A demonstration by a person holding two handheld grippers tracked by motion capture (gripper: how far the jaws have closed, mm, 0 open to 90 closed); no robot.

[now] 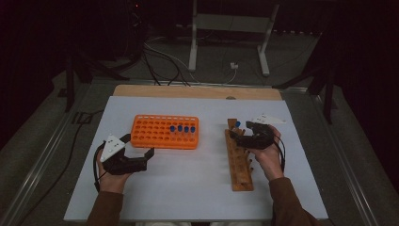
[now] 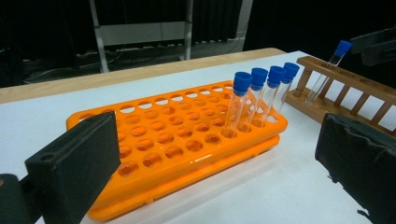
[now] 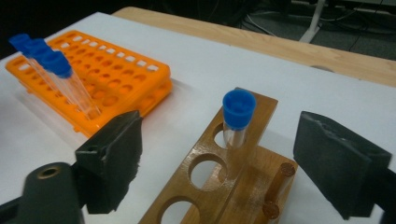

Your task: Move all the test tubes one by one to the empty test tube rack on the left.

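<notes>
The right hand-held gripper stands with its jaws spread wide, on both sides of one capped test tube but not touching it. This tube sits upright in the end hole of the wooden rack, which lies on the right part of the tabletop.

The left hand-held gripper is also spread and holds nothing; it rests near the front of the orange rack. Four more tubes with blue caps lean a little in that rack.

I judge the tube to be light, stiff, smooth and easy to break. It is best to take it just under the blue cap, with soft pressure, and lift straight up.
</notes>
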